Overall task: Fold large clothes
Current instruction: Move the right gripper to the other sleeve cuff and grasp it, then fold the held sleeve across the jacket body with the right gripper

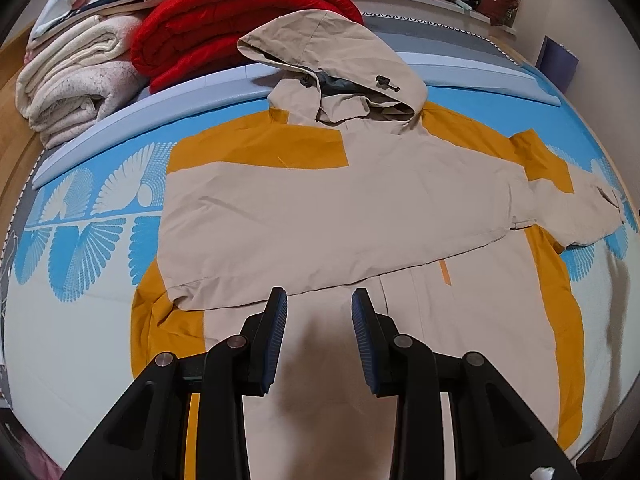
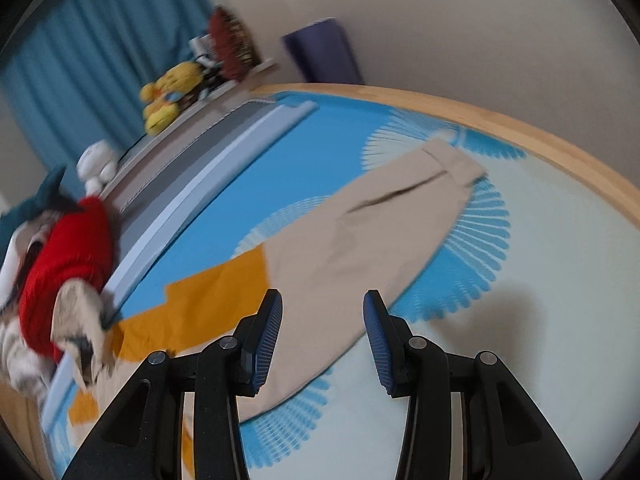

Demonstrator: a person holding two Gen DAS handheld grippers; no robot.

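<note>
Beige and mustard, the jacket [image 1: 320,216] is spread flat on the blue patterned bed [image 1: 80,320], one sleeve [image 1: 304,224] already laid across the chest, the other sleeve [image 2: 380,236] stretched towards two o'clock. That sleeve is best pinched near its cuff [image 2: 460,164] and carried flat across the body. The right gripper [image 2: 323,316] is angled steeply down over it, jaws apart and empty; the left gripper [image 1: 318,312] is held over the hem at six o'clock, likewise parted and empty.

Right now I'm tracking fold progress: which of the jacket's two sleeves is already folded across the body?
The sleeve laid across the jacket's chest; the other sleeve still stretches out flat on the bed sheet.
</note>
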